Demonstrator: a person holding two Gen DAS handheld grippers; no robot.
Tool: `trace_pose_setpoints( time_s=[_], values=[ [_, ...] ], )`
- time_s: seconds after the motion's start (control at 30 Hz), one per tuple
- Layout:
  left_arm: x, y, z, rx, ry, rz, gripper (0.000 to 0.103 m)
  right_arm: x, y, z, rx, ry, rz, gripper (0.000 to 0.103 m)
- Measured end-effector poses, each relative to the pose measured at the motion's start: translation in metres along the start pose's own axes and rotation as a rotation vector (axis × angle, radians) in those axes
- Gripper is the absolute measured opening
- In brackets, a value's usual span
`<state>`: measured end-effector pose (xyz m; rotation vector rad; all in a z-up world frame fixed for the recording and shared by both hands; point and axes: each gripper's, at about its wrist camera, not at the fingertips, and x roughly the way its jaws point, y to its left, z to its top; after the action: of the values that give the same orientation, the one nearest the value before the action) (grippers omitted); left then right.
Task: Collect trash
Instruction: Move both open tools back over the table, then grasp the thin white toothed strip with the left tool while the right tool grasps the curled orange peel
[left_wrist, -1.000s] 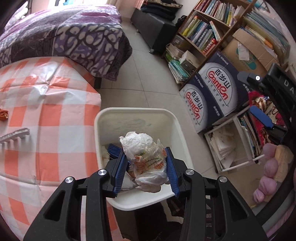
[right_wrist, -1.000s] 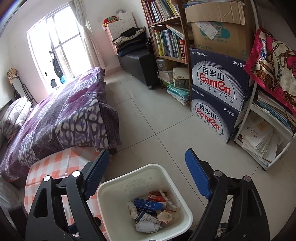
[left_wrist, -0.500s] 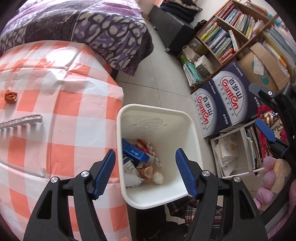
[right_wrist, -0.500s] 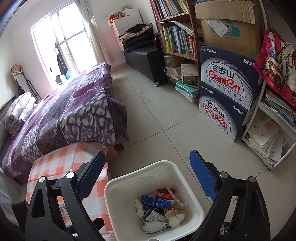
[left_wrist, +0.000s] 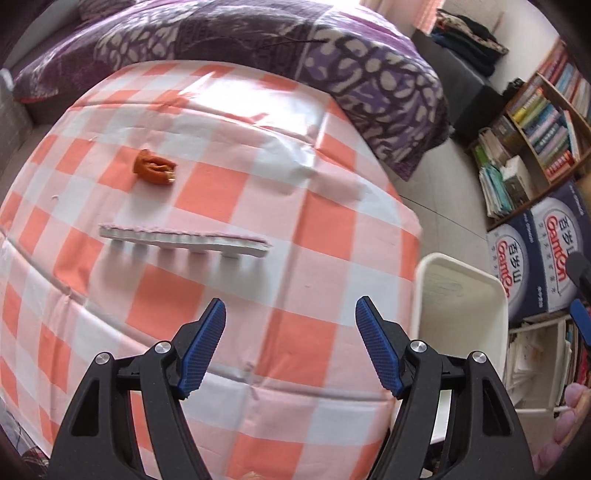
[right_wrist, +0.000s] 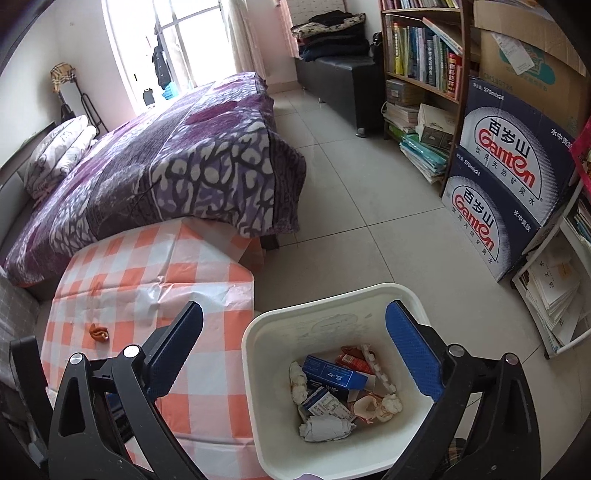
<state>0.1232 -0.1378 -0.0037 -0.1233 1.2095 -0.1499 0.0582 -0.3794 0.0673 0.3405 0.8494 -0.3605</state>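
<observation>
Blue ribbed pads line the left gripper (left_wrist: 290, 345), whose jaws are opening with nothing between them; a second ago they pinched a crumpled bag over the bin (left_wrist: 460, 280). That bag is now dropped, and the gripper has swung away from the bin to face the checked table (left_wrist: 229, 192). Ahead of it lie a white strip (left_wrist: 184, 242) and, farther on, an orange peel (left_wrist: 154, 170), well apart and with bare cloth all round. By this reading the strip is the next pickup. The right gripper (right_wrist: 293, 345) hangs over the bin, jaws opening wide and empty; a blue carton (right_wrist: 332, 374) and wads of paper sit inside. The bin stands just beside the table's edge, with bare floor beyond it.
</observation>
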Motion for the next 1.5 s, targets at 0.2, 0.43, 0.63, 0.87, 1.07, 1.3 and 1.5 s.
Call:
trace_pose_setpoints(
  time_s=[0.2,0.43,0.63,0.87,1.07,1.3,1.5],
  values=[
    [0.008,0.059,0.024,-0.178,0.013,0.03,0.071,0.019,0.038,-0.004,-0.12,0.009,-0.03,0.095],
    [0.035,0.108,0.033,-0.463,0.085,-0.114,0.071,0.04,0.071,-0.012,-0.196,0.072,0.003,0.095],
    [0.044,0.109,0.046,-0.544,0.04,-0.103,0.068,0.049,0.086,-0.017,-0.218,0.108,0.022,0.095],
    [0.045,0.109,0.047,-0.478,0.036,-0.027,0.036,0.06,0.095,-0.021,-0.215,0.139,0.024,0.095],
    [0.04,0.119,0.041,-0.402,0.053,0.061,0.014,0.059,0.097,-0.026,-0.231,0.153,0.038,0.095],
    [0.009,0.149,0.038,-0.366,0.044,-0.095,0.014,0.06,0.096,-0.023,-0.196,0.187,0.088,0.095],
    [-0.027,0.152,0.032,-0.261,-0.016,-0.051,0.014,0.057,0.112,-0.024,-0.202,0.197,0.145,0.095]
  ],
)
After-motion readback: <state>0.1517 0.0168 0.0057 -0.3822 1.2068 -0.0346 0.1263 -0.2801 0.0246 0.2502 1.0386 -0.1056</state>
